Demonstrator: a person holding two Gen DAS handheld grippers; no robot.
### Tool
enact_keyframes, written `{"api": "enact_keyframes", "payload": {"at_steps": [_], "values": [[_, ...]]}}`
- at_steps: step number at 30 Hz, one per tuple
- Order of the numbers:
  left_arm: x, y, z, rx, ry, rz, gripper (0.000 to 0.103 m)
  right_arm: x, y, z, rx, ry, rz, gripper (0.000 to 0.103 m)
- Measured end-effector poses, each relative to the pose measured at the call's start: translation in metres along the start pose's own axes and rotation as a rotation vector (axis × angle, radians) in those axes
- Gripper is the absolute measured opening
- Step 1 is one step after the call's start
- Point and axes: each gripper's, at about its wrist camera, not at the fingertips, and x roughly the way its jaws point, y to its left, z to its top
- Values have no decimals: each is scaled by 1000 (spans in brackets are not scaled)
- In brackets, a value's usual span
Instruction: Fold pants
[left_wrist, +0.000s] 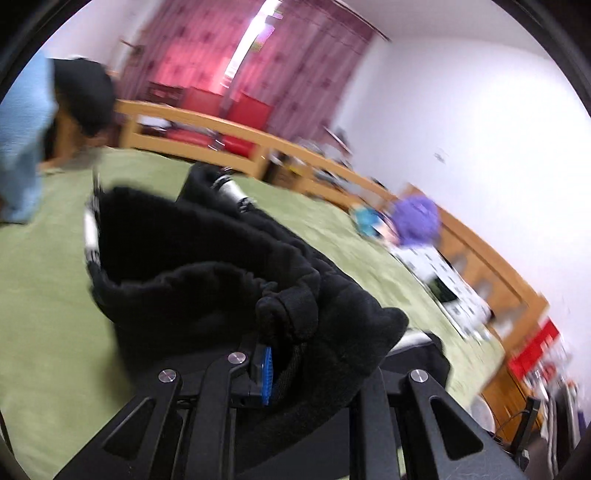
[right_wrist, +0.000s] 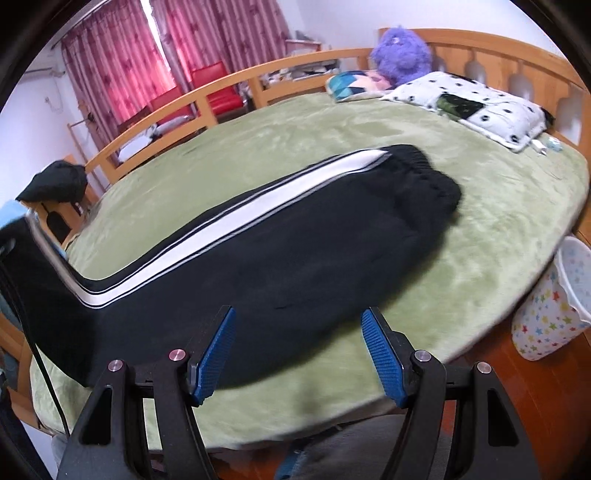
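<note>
Black pants (right_wrist: 295, 240) with a broad white side stripe lie lengthwise on the green blanket (right_wrist: 369, 147), elastic waistband at the far right. Their leg end rises off the bed at the left edge of the right wrist view. In the left wrist view a bunched, lifted fold of the pants (left_wrist: 207, 258) drapes over my left gripper (left_wrist: 284, 362). It is shut on the fabric, with one blue pad (left_wrist: 266, 373) showing and the other hidden under cloth. My right gripper (right_wrist: 299, 317) hovers open over the near edge of the pants, nothing between its pads.
A dotted pillow (right_wrist: 469, 107), a purple plush toy (right_wrist: 400, 55) and a teal cushion (right_wrist: 347, 85) sit at the headboard. A wooden rail (right_wrist: 166, 110) rings the bed. A star-patterned bin (right_wrist: 554, 306) stands on the floor at right. Dark clothing (right_wrist: 55, 184) hangs on the left post.
</note>
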Motion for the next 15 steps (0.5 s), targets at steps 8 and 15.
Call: {"api": "enact_keyframes", "payload": {"at_steps": [8,15], "values": [[126,-71,-132,44,430,21,17,-5,-40,-16,73,12,46,70],[75,-35,-140,-38,422,-91,71,17,-12,-17,26,34,129,70]]}}
